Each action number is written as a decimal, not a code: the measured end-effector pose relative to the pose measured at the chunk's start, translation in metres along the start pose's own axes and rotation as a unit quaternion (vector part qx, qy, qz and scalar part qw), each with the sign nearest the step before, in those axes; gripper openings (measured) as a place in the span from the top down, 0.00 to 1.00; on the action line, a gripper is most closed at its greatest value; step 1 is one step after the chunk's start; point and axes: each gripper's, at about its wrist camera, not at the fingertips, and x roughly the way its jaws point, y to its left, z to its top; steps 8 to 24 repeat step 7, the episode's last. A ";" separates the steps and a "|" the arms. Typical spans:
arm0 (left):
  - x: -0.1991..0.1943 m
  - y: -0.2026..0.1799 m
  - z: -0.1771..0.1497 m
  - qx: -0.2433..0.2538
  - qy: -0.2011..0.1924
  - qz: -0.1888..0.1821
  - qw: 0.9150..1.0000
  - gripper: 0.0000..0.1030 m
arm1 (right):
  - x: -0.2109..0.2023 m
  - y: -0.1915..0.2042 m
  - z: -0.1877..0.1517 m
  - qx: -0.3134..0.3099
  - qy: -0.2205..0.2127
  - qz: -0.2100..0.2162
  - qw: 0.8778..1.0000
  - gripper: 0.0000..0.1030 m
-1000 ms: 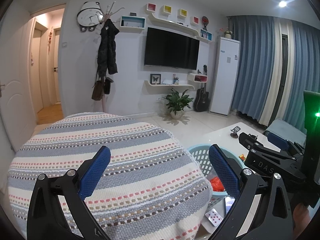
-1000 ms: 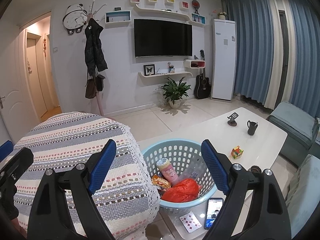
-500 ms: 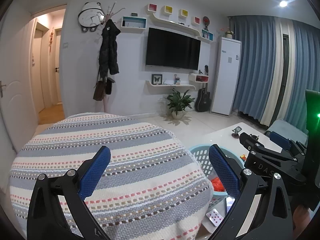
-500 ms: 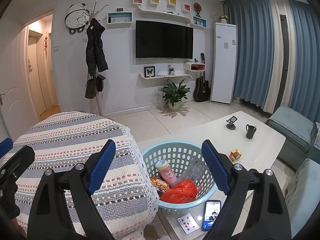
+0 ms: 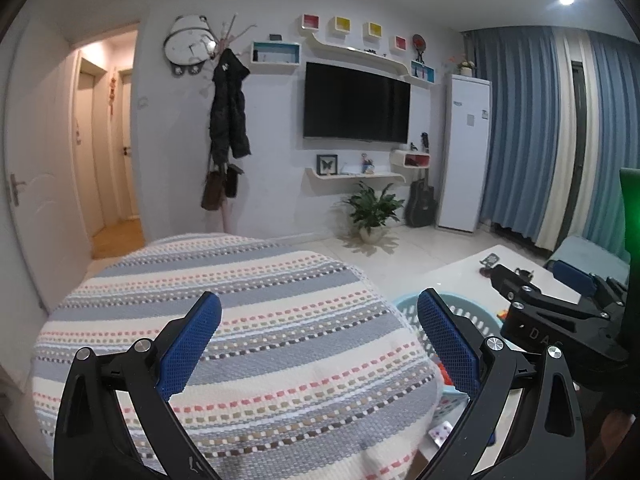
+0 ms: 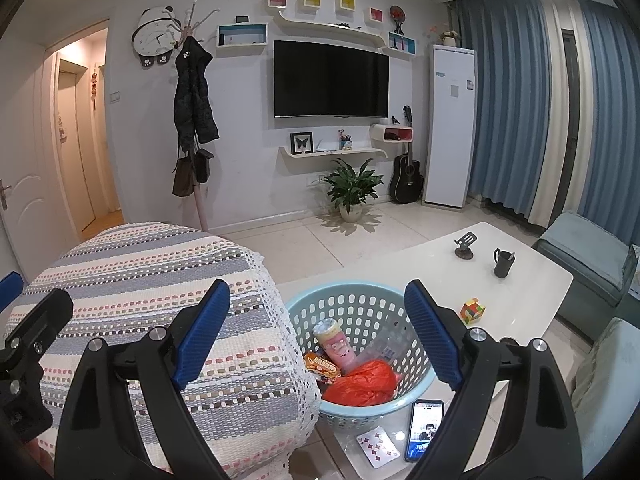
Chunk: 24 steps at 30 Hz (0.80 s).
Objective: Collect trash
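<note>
Both grippers idle, nothing between the blue pads. Left gripper (image 5: 318,340) spread wide over the striped woven cover (image 5: 248,320) on a rounded armrest. Right gripper (image 6: 316,330) also wide, jaws framing the light-blue perforated plastic basket (image 6: 352,300) on the white glossy coffee table (image 6: 532,280).

Trash sits in the basket: crumpled orange-red plastic bag (image 6: 360,384), pink cylindrical snack can (image 6: 336,346) leaning, orange snack packet (image 6: 320,366) beside it.

Table near the basket: smartphone with lit screen (image 6: 424,430) and playing card (image 6: 378,446) in front, multicoloured puzzle cube (image 6: 472,310) to the right, black mug (image 6: 502,262) further back.
</note>
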 end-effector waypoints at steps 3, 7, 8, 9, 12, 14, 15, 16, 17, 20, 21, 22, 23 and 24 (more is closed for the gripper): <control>0.003 0.004 0.001 -0.013 0.013 -0.020 1.000 0.07 | 0.000 0.002 0.002 -0.007 0.000 0.003 1.000 0.18; 0.003 0.004 0.000 -0.003 0.008 -0.002 1.000 0.07 | 0.001 0.007 0.004 -0.008 -0.002 0.009 1.000 0.18; 0.003 0.004 0.000 -0.003 0.008 -0.002 1.000 0.07 | 0.001 0.007 0.004 -0.008 -0.002 0.009 1.000 0.18; 0.003 0.004 0.000 -0.003 0.008 -0.002 1.000 0.07 | 0.001 0.007 0.004 -0.008 -0.002 0.009 1.000 0.18; 0.003 0.004 0.000 -0.003 0.008 -0.002 1.000 0.07 | 0.001 0.007 0.004 -0.008 -0.002 0.009 1.000 0.18; 0.003 0.004 0.000 -0.003 0.008 -0.002 1.000 0.07 | 0.001 0.007 0.004 -0.008 -0.002 0.009 1.000 0.18; 0.003 0.004 0.000 -0.003 0.008 -0.002 1.000 0.07 | 0.001 0.007 0.004 -0.008 -0.002 0.009 1.000 0.18; 0.003 0.004 0.000 -0.003 0.008 -0.002 1.000 0.07 | 0.001 0.007 0.004 -0.008 -0.002 0.009 1.000 0.18; 0.003 0.004 0.000 -0.003 0.008 -0.002 1.000 0.07 | 0.001 0.007 0.004 -0.008 -0.002 0.009 1.000 0.18; 0.003 0.004 0.000 -0.003 0.008 -0.002 1.000 0.07 | 0.001 0.007 0.004 -0.008 -0.002 0.009 1.000 0.18; 0.003 0.004 0.000 -0.003 0.008 -0.002 1.000 0.07 | 0.001 0.007 0.004 -0.008 -0.002 0.009 1.000 0.18; 0.003 0.004 0.000 -0.003 0.008 -0.002 1.000 0.07 | 0.001 0.007 0.004 -0.008 -0.002 0.009 1.000 0.18; 0.003 0.004 0.000 -0.003 0.008 -0.002 1.000 0.07 | 0.001 0.007 0.004 -0.008 -0.002 0.009 1.000 0.18; 0.003 0.004 0.000 -0.003 0.008 -0.002 1.000 0.07 | 0.001 0.007 0.004 -0.008 -0.002 0.009 1.000 0.18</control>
